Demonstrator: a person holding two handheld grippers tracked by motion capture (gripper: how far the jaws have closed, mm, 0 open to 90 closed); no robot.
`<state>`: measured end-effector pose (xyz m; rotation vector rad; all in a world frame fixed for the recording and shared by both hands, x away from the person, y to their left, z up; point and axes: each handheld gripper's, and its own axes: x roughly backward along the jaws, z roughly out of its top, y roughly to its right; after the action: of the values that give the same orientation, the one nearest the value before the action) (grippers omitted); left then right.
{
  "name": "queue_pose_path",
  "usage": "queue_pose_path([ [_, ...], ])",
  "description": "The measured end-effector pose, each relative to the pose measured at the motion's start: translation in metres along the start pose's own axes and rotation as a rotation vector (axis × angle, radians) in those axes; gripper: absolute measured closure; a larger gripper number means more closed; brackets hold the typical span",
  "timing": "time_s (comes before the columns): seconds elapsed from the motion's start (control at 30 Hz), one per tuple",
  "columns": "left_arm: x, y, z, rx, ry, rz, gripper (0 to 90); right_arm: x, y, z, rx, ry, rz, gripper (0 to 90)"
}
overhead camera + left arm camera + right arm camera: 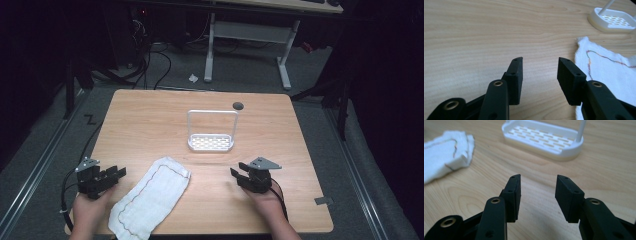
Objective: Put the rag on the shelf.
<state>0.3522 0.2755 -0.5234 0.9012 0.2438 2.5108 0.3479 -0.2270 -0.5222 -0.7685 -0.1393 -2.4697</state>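
White folded cloth (150,197) is laid on the wooden table (150,125) between the left gripper (116,174) and right gripper (239,170), near a white rack (211,131). Both grippers' jaws are held apart, empty.

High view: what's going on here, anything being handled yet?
Not yet. A person holds a gripper in each hand at the near edge of a wooden table. The left gripper sits just left of a folded white cloth, and the right gripper is to the cloth's right. Both are open and grip nothing. A white slotted rack with an upright frame stands untouched at mid-table, beyond the cloth.
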Motion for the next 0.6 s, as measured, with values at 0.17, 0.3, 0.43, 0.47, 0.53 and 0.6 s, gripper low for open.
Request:
queue_pose_path([
  [0.17, 0.002, 0.003, -0.004, -0.034, -0.012, -0.022, 54.3, -0.002, -0.006, -0.005, 0.027, -0.023, -0.010, 56.4],
  [0.3, -0.004, 0.009, -0.006, -0.087, -0.055, -0.056, 63.6, -0.005, -0.010, -0.006, 0.038, -0.034, 0.003, 57.6],
  [0.43, -0.002, 0.018, -0.004, -0.152, -0.067, -0.077, 81.7, -0.009, -0.013, -0.004, 0.038, -0.037, 0.021, 58.4],
  [0.47, -0.001, 0.021, -0.003, -0.169, -0.074, -0.087, 84.6, -0.010, -0.014, -0.004, 0.036, -0.038, 0.022, 58.6],
  [0.53, 0.001, 0.031, -0.002, -0.212, -0.079, -0.101, 89.6, -0.011, -0.014, -0.004, 0.048, -0.042, 0.024, 58.6],
  [0.6, 0.001, 0.043, -0.002, -0.266, -0.105, -0.115, 89.9, -0.011, -0.015, -0.005, 0.054, -0.043, 0.023, 58.5],
])
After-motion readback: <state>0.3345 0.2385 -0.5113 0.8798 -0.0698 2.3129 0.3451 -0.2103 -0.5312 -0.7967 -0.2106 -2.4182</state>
